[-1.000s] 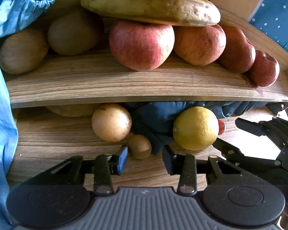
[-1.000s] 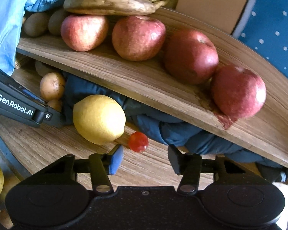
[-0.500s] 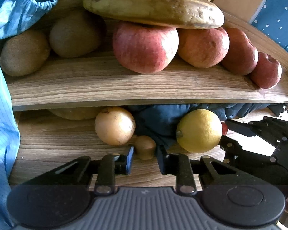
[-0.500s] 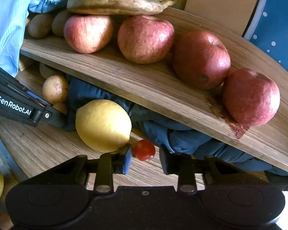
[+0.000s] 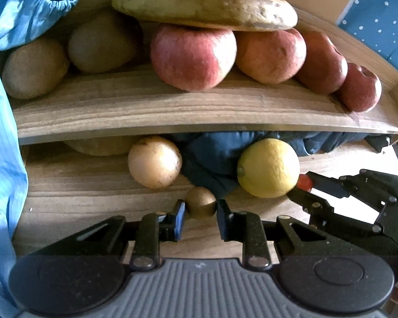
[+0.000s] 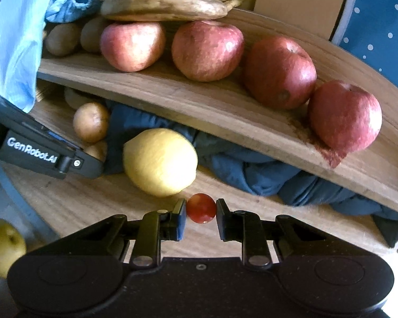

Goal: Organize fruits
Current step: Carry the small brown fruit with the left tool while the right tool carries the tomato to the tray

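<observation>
My left gripper (image 5: 199,209) is shut on a small brown round fruit (image 5: 200,206) on the lower wooden shelf (image 5: 74,196). My right gripper (image 6: 201,210) is shut on a small red cherry tomato (image 6: 201,208) on the same shelf, just in front of a yellow lemon (image 6: 160,161). In the left wrist view the lemon (image 5: 268,167) lies right of the brown fruit, with the right gripper (image 5: 307,186) pinching the tomato (image 5: 304,182) beyond it. A pale round fruit (image 5: 154,161) sits to the left.
The upper shelf (image 6: 225,111) carries several red apples (image 6: 207,50), kiwis (image 5: 34,67) and bananas (image 6: 164,6). A dark blue cloth (image 6: 254,169) is bunched under it. A light blue sleeve (image 5: 2,159) hangs at the left. A yellow-green fruit (image 6: 2,246) lies low left.
Both grippers moved forward and closed: the left one around the small brown fruit, the right one around the cherry tomato. One second ago both stood open short of them.
</observation>
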Available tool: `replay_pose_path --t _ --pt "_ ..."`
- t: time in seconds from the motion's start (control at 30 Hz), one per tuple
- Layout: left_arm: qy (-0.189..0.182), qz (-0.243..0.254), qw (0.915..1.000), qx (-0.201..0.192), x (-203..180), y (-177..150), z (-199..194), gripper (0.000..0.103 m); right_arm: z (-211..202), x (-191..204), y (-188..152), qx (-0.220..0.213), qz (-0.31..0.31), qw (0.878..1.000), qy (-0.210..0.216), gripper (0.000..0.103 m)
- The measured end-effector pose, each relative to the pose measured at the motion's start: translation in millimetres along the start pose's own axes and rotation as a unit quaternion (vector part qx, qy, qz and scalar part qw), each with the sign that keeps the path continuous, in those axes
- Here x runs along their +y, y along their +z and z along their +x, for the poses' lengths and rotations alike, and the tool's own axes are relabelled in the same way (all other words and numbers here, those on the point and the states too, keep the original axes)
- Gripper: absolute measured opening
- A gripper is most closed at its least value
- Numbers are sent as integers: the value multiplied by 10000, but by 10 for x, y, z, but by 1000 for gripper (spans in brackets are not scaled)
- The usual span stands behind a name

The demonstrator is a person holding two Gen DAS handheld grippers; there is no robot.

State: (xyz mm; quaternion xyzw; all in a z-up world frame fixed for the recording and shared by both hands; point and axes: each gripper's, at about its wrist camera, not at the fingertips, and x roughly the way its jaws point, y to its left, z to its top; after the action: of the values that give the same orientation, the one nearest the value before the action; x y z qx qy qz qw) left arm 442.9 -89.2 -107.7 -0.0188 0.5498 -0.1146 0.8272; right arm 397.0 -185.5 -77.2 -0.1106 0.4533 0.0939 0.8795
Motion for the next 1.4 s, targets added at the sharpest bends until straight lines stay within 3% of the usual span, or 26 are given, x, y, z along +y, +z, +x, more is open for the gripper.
replay_pose_path --t 0.67,1.4 --pt "-64 368 9991 -213 -379 -332 -428 28 -701 215 -288 -451 248 9985 162 25" --pt "33 135 9994 -311 -524 -899 -829 28 -1298 410 -880 -505 -104 9976 459 25"
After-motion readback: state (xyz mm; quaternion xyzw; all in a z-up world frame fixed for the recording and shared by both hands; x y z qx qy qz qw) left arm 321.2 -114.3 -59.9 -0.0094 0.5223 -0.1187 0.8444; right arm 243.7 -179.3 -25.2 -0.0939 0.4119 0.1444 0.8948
